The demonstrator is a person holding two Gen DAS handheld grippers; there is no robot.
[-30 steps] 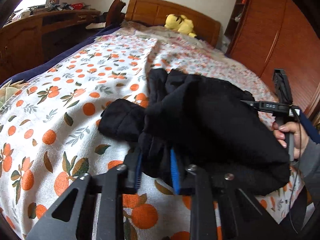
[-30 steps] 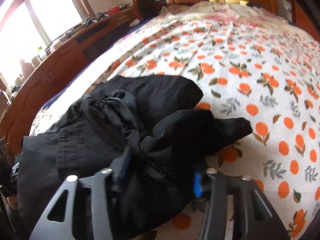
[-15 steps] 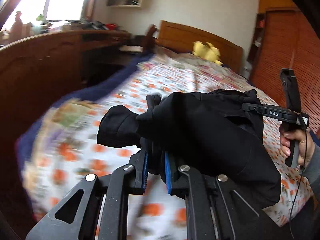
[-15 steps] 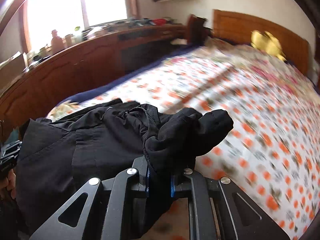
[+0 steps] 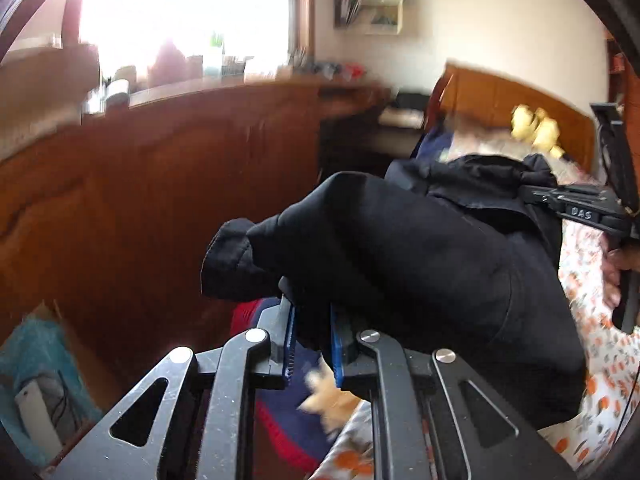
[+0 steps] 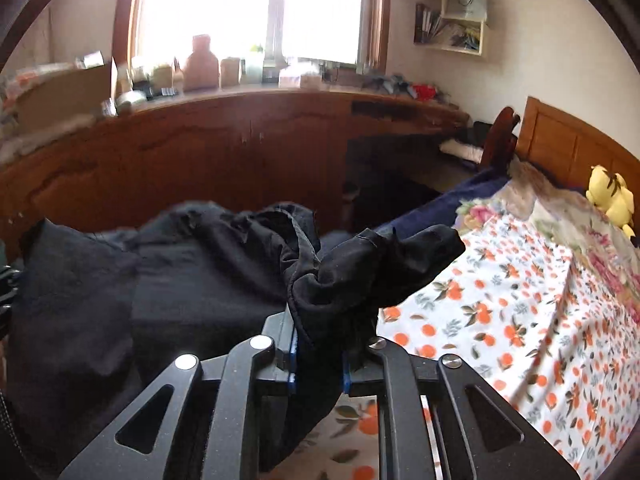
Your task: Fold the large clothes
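Note:
A large black garment (image 5: 420, 264) hangs bunched between both grippers, lifted off the bed. My left gripper (image 5: 312, 340) is shut on one bunched edge of it, blue pads pinching the cloth. My right gripper (image 6: 318, 356) is shut on another bunched edge (image 6: 344, 280). The rest of the garment (image 6: 140, 292) sags to the left in the right wrist view. The right gripper's body (image 5: 588, 212) and the hand holding it show at the right edge of the left wrist view.
The bed with an orange-print sheet (image 6: 500, 312) lies to the right, with a yellow plush toy (image 6: 612, 200) at the wooden headboard. A long wooden cabinet (image 6: 220, 152) with cluttered top runs under the window. A cardboard box (image 5: 44, 380) stands on the floor at left.
Both grippers have lifted the garment off the bed and swung left toward the cabinet and window. The jaws have closed tighter on the cloth.

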